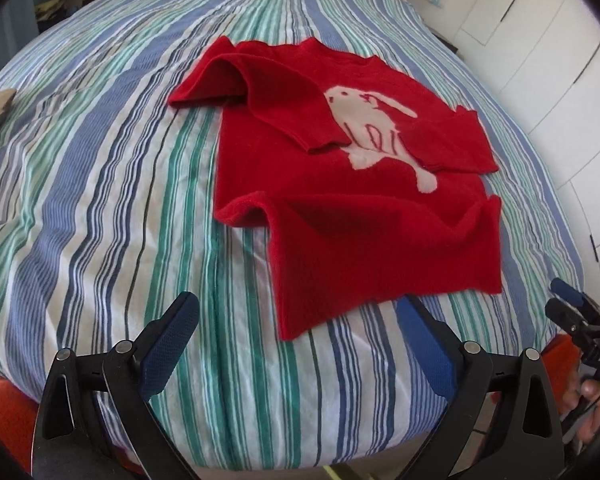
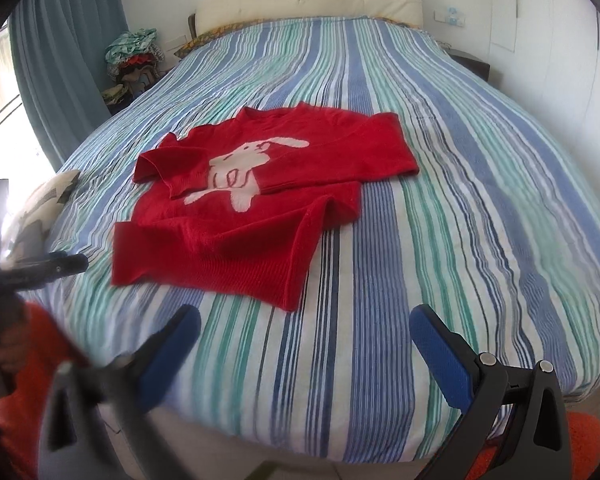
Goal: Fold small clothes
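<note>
A small red sweater (image 1: 340,208) (image 2: 240,224) with a white rabbit on its front lies on the striped bed cover (image 1: 100,200) (image 2: 460,200). Both sleeves are folded in over the chest, and the bottom hem is rumpled into a raised fold. My left gripper (image 1: 296,302) is open just over the sweater's near hem corner, and the cloth does not touch its blue pads. It also shows at the left edge of the right wrist view, as the left gripper (image 2: 68,264). My right gripper (image 2: 305,312) is open over bare cover in front of the hem, empty.
A patterned pillow (image 2: 40,208) lies at the bed's left edge. A pile of clothes (image 2: 134,56) and a blue curtain (image 2: 60,60) stand at the back left. White cupboard doors (image 1: 540,60) run along the right. The person's hand (image 1: 588,400) and orange sleeve (image 2: 28,380) are close by.
</note>
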A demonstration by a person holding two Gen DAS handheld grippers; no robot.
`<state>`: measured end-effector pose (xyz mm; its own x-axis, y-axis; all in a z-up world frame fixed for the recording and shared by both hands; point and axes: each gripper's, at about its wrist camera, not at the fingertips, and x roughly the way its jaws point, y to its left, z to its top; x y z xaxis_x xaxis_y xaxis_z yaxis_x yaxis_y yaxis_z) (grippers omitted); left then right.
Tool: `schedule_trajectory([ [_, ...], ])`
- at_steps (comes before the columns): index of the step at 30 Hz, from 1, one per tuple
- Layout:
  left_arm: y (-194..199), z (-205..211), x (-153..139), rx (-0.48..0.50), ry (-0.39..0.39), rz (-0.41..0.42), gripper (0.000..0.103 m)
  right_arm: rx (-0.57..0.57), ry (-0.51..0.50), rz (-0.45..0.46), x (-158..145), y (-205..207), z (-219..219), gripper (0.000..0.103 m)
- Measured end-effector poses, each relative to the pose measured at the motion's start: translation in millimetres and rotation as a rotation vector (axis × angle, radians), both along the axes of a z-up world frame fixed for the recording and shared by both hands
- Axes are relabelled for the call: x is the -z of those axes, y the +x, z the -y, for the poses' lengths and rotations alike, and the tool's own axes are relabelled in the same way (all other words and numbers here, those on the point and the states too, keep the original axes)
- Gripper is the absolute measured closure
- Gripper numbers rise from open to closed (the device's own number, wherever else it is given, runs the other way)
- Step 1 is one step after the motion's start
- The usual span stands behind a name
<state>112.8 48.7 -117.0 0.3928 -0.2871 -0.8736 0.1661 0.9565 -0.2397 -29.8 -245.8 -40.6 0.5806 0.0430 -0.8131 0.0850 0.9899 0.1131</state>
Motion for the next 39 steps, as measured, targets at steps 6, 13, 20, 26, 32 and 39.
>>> schedule_trajectory([
  [6, 24, 13, 45, -0.017, -0.055, -0.137, 0.100, -0.024, 0.196, -0.086, 75, 58, 8, 0.022],
  [13, -10, -15, -15, 0.088, -0.167, -0.146, 0.101, -0.053, 0.330, -0.080, 57, 56, 24, 0.098],
  [20, -37, -18, -15, 0.159, -0.036, -0.171, 0.101, -0.081, 0.495, -0.186, 16, 12, 34, 0.098],
  [26, -39, -16, 25, 0.125, 0.063, -0.214, 0.101, 0.038, 0.429, -0.357, 89, 11, 35, 0.098],
  [32, -43, -11, 37, 0.091, 0.097, -0.191, 0.101, 0.051, 0.368, -0.340, 98, 16, 31, 0.099],
  [39, -50, 0, 42, 0.083, 0.161, -0.131, 0.099, 0.036, 0.294, -0.310, 109, 12, 26, 0.100],
])
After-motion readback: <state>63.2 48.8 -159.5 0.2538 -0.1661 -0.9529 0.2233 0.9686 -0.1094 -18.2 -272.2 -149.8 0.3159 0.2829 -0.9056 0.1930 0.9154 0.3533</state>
